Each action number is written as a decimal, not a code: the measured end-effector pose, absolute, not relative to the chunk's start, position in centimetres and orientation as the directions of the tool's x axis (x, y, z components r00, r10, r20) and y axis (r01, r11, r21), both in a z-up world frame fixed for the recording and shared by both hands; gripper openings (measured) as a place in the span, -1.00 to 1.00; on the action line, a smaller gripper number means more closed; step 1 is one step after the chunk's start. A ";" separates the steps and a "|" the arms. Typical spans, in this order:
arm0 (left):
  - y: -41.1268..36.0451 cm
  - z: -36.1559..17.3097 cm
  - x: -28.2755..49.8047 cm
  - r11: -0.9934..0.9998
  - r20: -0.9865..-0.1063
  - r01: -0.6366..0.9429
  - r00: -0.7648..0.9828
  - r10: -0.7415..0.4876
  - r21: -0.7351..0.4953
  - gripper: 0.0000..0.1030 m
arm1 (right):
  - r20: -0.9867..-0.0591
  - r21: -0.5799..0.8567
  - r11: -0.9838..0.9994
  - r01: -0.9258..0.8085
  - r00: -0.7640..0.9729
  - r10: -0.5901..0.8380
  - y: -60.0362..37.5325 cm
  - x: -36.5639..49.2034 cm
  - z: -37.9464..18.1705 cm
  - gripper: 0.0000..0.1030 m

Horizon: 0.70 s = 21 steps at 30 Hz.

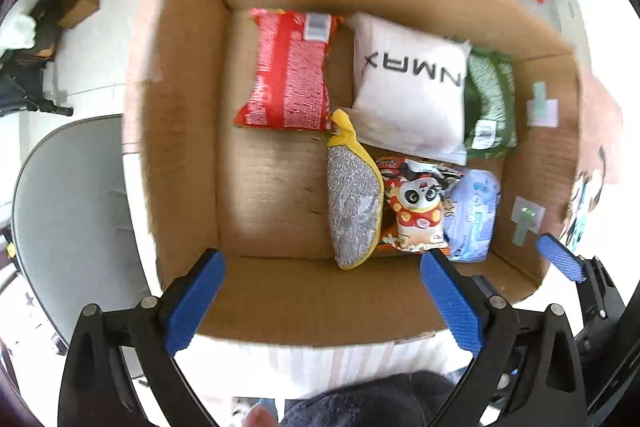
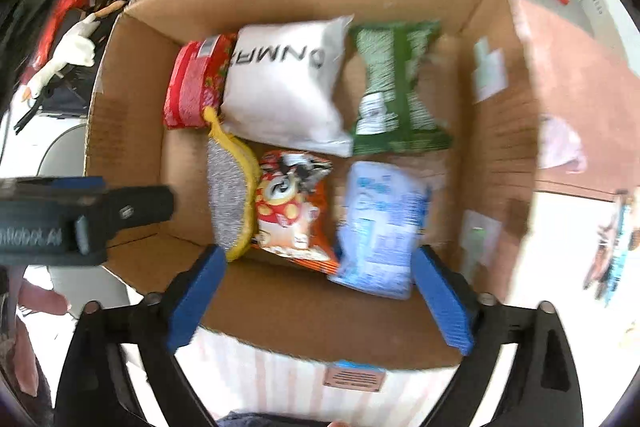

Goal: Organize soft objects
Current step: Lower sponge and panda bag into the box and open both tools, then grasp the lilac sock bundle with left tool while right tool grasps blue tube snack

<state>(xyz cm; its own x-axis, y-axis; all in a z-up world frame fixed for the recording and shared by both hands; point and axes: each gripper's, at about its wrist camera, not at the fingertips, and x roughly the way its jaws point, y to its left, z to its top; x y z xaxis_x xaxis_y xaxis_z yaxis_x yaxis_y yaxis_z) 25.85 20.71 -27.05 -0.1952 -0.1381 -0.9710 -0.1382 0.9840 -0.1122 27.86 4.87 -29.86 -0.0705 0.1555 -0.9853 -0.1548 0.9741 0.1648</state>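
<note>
An open cardboard box (image 1: 188,107) (image 2: 492,131) holds several soft items: a red packet (image 1: 290,71) (image 2: 192,83), a white cushion (image 1: 412,87) (image 2: 284,87), a green packet (image 1: 490,99) (image 2: 400,87), a silver-and-yellow scrubber (image 1: 352,203) (image 2: 230,191), a panda snack bag (image 1: 416,211) (image 2: 292,207) and a light blue pack (image 1: 474,215) (image 2: 380,223). My left gripper (image 1: 320,279) hovers open above the box's near wall, nothing between its blue pads. My right gripper (image 2: 318,279) is open too, above the blue pack and the panda bag, touching neither.
A grey chair seat (image 1: 68,211) stands left of the box. The left gripper's body (image 2: 72,215) juts in at the right wrist view's left edge. A white goose toy (image 2: 68,55) and clutter lie beyond the box. Pink-striped cloth (image 2: 280,375) shows under the box.
</note>
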 end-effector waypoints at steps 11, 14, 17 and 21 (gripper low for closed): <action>20.2 -19.9 23.1 0.992 -0.998 -0.114 0.058 -0.038 -0.044 0.95 | -0.992 0.091 0.987 -0.136 0.074 0.102 0.9 25.0 -22.7 1.00; 19.8 -19.3 22.3 0.992 -0.995 -0.122 0.096 -0.023 -0.035 0.95 | -0.988 0.093 0.986 -0.136 0.111 0.109 1.0 24.3 -20.8 1.00; 19.3 -18.7 22.2 0.992 -0.993 -0.121 0.122 -0.008 -0.022 0.95 | -0.983 0.122 0.982 -0.143 0.116 0.139 0.9 23.7 -19.5 1.00; 18.4 -16.9 22.6 0.993 -0.980 -0.117 0.198 0.035 0.012 0.95 | -0.975 0.150 0.978 -0.147 0.140 0.170 0.4 23.6 -18.6 1.00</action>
<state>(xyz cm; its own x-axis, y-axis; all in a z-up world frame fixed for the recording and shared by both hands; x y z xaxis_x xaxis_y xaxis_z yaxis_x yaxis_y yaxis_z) 22.58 18.38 -16.95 0.1979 0.0353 -0.9796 -0.1165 0.9931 0.0123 23.56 0.43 -18.59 0.1395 0.1703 -0.9755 -0.1467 0.9778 0.1497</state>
